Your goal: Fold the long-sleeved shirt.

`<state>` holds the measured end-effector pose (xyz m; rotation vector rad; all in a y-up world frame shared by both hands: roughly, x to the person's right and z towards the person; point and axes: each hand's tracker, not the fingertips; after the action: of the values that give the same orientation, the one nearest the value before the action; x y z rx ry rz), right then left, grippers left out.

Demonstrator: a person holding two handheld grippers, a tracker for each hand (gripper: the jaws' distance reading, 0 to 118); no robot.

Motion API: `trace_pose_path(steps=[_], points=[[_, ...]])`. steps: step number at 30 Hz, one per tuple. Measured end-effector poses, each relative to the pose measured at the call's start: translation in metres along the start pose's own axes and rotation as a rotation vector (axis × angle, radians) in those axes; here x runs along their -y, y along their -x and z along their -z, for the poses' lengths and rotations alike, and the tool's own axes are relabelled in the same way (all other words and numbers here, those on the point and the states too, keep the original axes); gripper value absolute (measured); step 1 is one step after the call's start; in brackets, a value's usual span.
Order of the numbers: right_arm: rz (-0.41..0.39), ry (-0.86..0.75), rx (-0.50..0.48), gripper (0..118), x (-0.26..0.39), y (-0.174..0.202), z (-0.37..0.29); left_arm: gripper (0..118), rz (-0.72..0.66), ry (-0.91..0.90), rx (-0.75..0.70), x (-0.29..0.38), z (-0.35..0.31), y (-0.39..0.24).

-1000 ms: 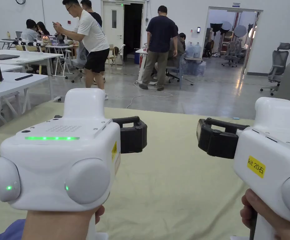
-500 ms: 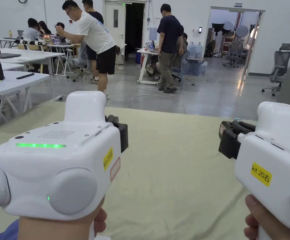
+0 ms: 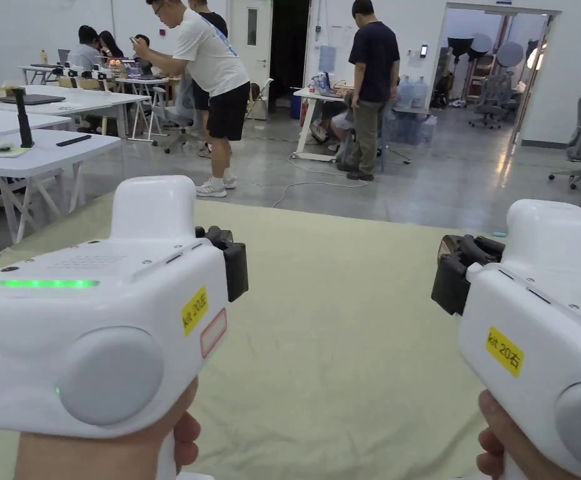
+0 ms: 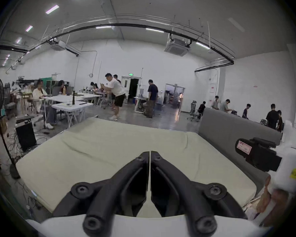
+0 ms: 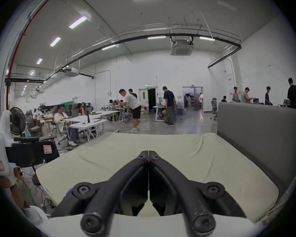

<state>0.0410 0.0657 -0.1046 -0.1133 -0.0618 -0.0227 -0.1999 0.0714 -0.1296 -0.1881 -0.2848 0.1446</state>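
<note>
Pale green cloth covers the worktop (image 3: 345, 350), above which both grippers are held level, side by side and well apart. A yellow sticker (image 3: 504, 351) with small dark writing is carried on the right gripper (image 5: 148, 152), and a similar one on the left gripper (image 4: 150, 153); the writing is not read off. Each white body is gripped from below by a hand (image 3: 498, 437). Both pairs of jaws are seen pressed together, empty. No shirt can be made out on the cloth.
</note>
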Motion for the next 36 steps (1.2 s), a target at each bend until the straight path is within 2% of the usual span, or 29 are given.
trace_pose_path(steps=[2, 3, 7, 11, 13, 16, 17, 18, 20, 21, 23, 27, 31, 32, 33, 34, 35, 36], points=[[0.0, 0.02, -0.069, 0, -0.001, 0.018, 0.004, 0, 0.027, 0.001, -0.026, -0.006, -0.006, 0.017], [0.01, 0.038, -0.122, 0, -0.001, 0.033, 0.01, 0, 0.042, 0.014, -0.088, -0.009, -0.01, 0.031], [0.026, 0.091, -0.475, 0, -0.003, 0.103, 0.017, 0, 0.017, -0.043, -0.327, -0.02, -0.045, 0.093], [0.096, 0.158, -0.785, 0, 0.001, 0.157, 0.016, 0, -0.008, -0.012, -0.548, -0.011, -0.073, 0.15], [0.093, 0.163, -0.832, 0, 0.004, 0.163, 0.014, 0, -0.029, 0.025, -0.559, -0.001, -0.072, 0.166], [0.054, 0.157, -0.815, 0, 0.011, 0.162, 0.018, 0, -0.062, 0.107, -0.499, 0.021, -0.049, 0.182], [0.041, 0.161, -0.8, 0, 0.015, 0.155, 0.017, 5, -0.082, 0.128, -0.473, 0.032, -0.039, 0.187], [0.03, 0.176, -0.779, 0, 0.019, 0.15, 0.02, 27, -0.108, 0.143, -0.449, 0.043, -0.028, 0.191], [0.021, 0.221, -0.726, 0, 0.029, 0.134, 0.027, 101, -0.137, 0.226, -0.417, 0.07, 0.003, 0.204], [0.02, 0.238, -0.708, 0, 0.034, 0.125, 0.03, 118, -0.155, 0.324, -0.389, 0.085, 0.021, 0.212], [0.009, 0.28, -0.655, 0, 0.046, 0.111, 0.038, 118, -0.221, 0.409, -0.332, 0.121, 0.05, 0.223], [-0.015, 0.351, -0.582, 0, 0.064, 0.094, 0.051, 118, -0.273, 0.605, -0.368, 0.178, 0.106, 0.254], [0.013, 0.386, -0.592, 0, 0.073, 0.082, 0.054, 118, -0.291, 0.821, -0.384, 0.24, 0.153, 0.265], [0.017, 0.389, -0.59, 0, 0.074, 0.08, 0.053, 112, -0.298, 0.884, -0.388, 0.254, 0.161, 0.267], [0.016, 0.389, -0.586, 0, 0.074, 0.08, 0.052, 81, -0.306, 0.909, -0.386, 0.263, 0.165, 0.268], [0.012, 0.389, -0.576, 0, 0.075, 0.078, 0.051, 66, -0.307, 0.91, -0.383, 0.268, 0.167, 0.268], [0.012, 0.385, -0.566, 0, 0.076, 0.074, 0.05, 65, -0.294, 0.861, -0.38, 0.252, 0.166, 0.266], [0.017, 0.379, -0.559, 0, 0.076, 0.071, 0.049, 51, -0.258, 0.889, -0.331, 0.238, 0.169, 0.264]])
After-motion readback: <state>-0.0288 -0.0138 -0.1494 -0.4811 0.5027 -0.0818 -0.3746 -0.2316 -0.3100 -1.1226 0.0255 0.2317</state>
